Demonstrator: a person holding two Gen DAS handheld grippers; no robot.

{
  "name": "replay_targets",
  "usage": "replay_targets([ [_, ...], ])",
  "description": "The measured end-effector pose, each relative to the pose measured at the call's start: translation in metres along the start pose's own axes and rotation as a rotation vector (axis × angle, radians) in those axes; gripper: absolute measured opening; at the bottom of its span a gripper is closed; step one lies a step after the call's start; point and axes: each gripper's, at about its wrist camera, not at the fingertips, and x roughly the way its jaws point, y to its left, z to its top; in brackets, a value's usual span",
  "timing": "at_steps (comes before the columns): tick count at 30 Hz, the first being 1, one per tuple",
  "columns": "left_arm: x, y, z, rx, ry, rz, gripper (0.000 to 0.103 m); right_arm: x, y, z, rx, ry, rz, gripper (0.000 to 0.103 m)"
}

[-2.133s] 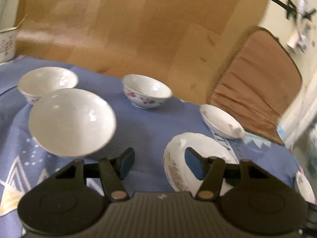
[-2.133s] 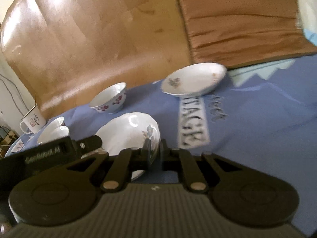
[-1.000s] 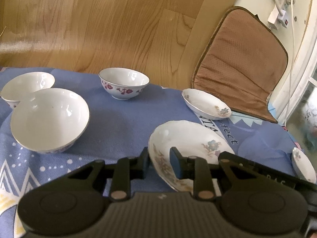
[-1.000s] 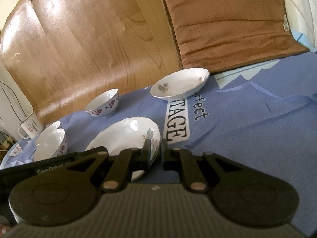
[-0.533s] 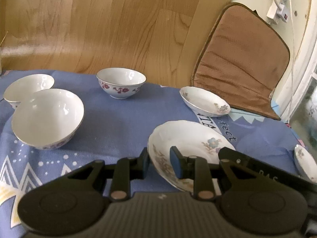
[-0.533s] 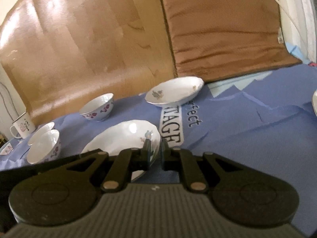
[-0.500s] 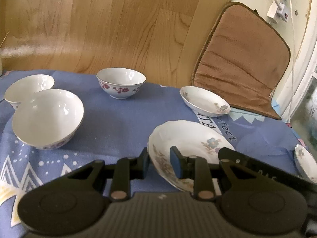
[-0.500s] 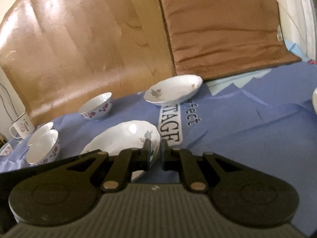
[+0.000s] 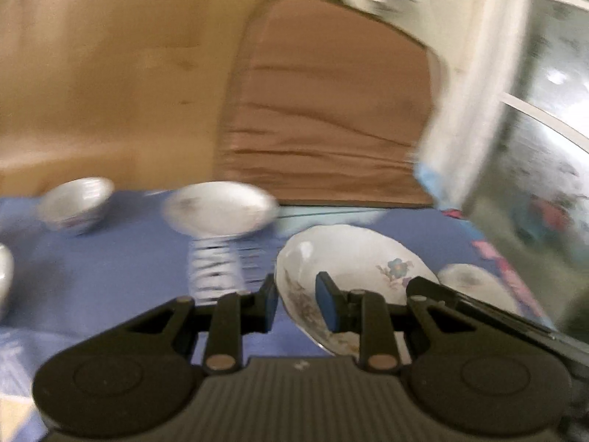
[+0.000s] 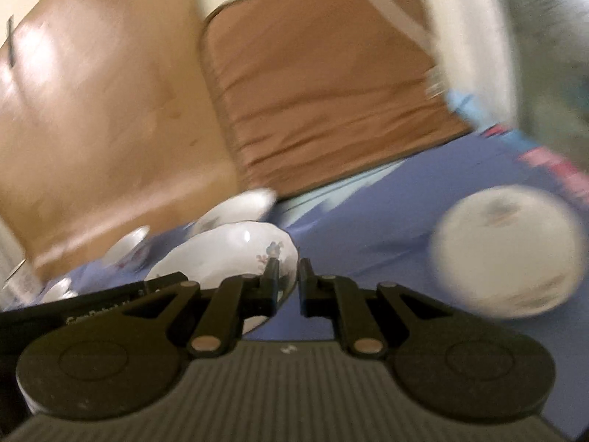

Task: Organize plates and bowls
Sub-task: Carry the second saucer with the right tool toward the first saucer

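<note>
**Plate lifted and swinging right**

The plate (image 9: 353,258), flat on the blue cloth half a second ago, now rides clear of it, held from both sides. Both views are smeared with motion and have swung toward a small plate (image 10: 508,250) at the right, probably the stacking target. The left gripper (image 9: 294,300) pinches the plate's near-left rim between narrowly parted jaws; the right gripper (image 10: 286,283) is nearly closed on the opposite rim. Two bowls (image 9: 75,202) stay behind on the cloth (image 9: 110,258).

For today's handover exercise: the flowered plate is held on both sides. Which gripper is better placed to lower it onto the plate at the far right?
Probably the right gripper: the target plate lies nearer to it, and it grips the flowered plate's closest rim.
</note>
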Motion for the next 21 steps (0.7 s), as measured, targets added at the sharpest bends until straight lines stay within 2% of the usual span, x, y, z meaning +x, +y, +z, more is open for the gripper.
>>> replay_targets([
  [6,0.027,-0.074,0.000,0.076,0.033,-0.094,0.023,-0.026,-0.072,0.012,0.055,-0.057,-0.123,0.013],
  [10,0.045,-0.102,-0.004,0.091,0.059,-0.100,0.023,-0.029,-0.101,0.011,0.068,-0.061,-0.176,0.013],
  [14,0.054,-0.107,-0.006,0.089,0.074,-0.087,0.023,-0.026,-0.114,0.009,0.077,-0.054,-0.183,0.014],
  [21,0.064,-0.109,-0.009,0.093,0.088,-0.076,0.024,-0.017,-0.115,0.005,0.063,-0.055,-0.193,0.014],
])
